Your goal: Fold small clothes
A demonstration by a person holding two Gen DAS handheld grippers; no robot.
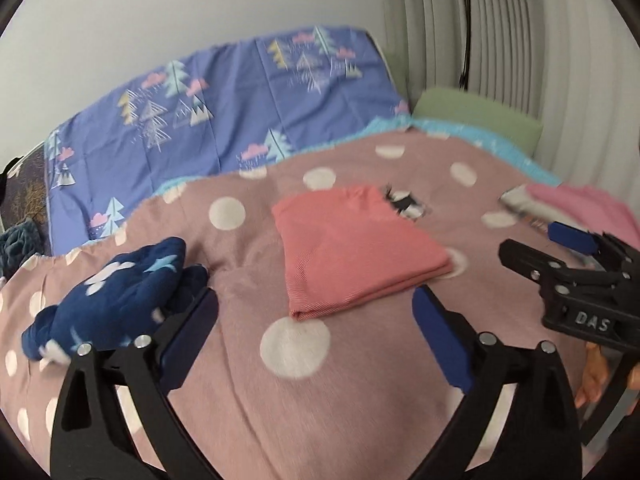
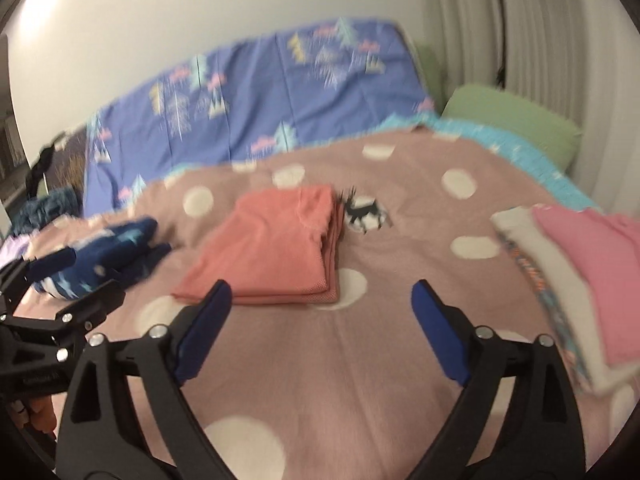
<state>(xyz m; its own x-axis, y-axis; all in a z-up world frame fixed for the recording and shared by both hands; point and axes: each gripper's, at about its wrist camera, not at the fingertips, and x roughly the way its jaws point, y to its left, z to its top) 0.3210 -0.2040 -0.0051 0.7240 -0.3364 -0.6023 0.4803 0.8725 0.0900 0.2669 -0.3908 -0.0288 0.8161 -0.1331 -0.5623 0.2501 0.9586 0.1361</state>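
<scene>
Coral garment (image 1: 356, 246) folded; navy garment (image 1: 116, 300) unfolded, probably next. Left tool (image 1: 316, 330), right tool (image 2: 322, 326) spread wide, empty.

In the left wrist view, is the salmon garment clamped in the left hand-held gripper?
No. The folded salmon garment lies flat on the dotted blanket, beyond the open left hand-held gripper.

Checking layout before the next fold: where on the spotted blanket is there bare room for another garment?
Free: between the folded coral garment and the pink-topped stack, and the near strip in front of both. Crowded: left side, by the crumpled navy garment.
</scene>
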